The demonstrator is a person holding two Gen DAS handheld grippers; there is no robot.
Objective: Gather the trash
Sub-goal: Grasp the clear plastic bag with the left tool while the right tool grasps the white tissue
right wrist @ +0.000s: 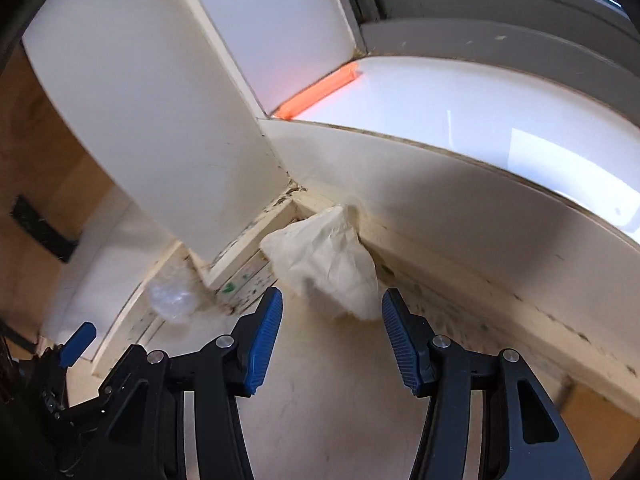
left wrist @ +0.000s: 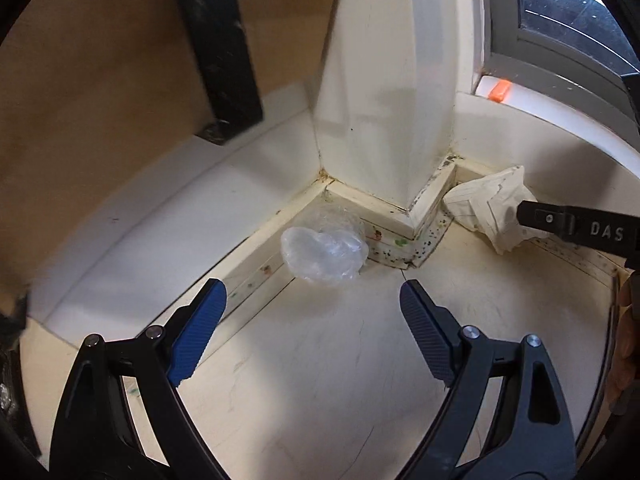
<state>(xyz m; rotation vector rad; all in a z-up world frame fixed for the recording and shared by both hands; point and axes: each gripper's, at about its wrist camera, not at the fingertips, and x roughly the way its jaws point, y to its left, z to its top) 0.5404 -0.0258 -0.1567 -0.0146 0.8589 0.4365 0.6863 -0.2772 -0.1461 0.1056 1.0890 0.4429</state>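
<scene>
My right wrist view is blurred, so the plastic wad (right wrist: 173, 298) at lower left is only a faint smear against the skirting (right wrist: 240, 250). In the left wrist view it is clearer, a clear crumpled wad (left wrist: 323, 254) at centre, resting on the floor (left wrist: 340, 360) against the skirting by the white column (left wrist: 384, 100).

The paper wad (right wrist: 324, 268) sits in the corner at centre of the right view. My right gripper (right wrist: 332, 316) is open, its blue pads flanking the paper's near edge; I cannot tell whether they touch. My left gripper (left wrist: 313, 298) is wide open, empty, just short of the plastic.
</scene>
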